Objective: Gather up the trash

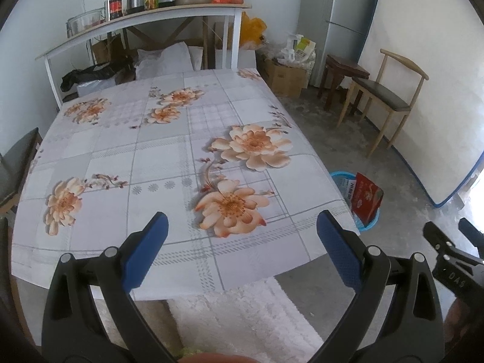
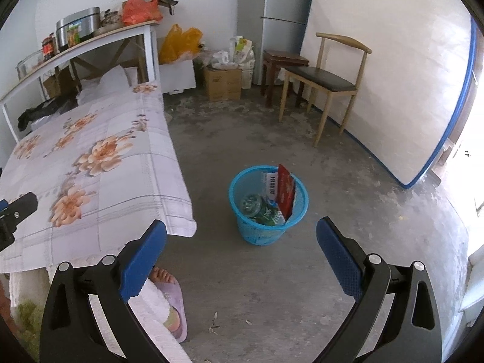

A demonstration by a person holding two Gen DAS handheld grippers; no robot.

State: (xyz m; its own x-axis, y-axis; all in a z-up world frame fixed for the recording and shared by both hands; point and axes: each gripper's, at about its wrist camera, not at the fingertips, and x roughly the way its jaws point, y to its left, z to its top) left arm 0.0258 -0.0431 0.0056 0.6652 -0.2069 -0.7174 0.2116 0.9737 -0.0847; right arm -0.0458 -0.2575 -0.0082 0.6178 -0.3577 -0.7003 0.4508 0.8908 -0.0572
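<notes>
Held left gripper [image 1: 242,236] with jaws apart over the near edge of the floral table [image 1: 169,151]. Held right gripper [image 2: 242,236] likewise spread, empty, above the floor before the blue basket [image 2: 298,208] with its red packet [image 2: 286,192]

Table cloth [image 1: 169,157]: pale grey-white check with peach-orange flowers. Bin [image 2: 267,205]: bright blue mesh. In it: red packet [image 2: 286,192], white carton with blue print [image 2: 269,183], green wrapper [image 2: 267,216]. Left gripper [image 1: 242,230] and right gripper [image 2: 241,233]: black frames, blue textured fingers [image 2: 338,260]. Floor [image 2: 348,205]: mottled grey concrete. Slipper [image 2: 175,305]: lilac. Chair [image 2: 323,81]: light wood, dark seat. Bag [image 2: 140,9] on shelf: orange-red. Mattress [image 2: 387,75]: white, blue edging.
</notes>
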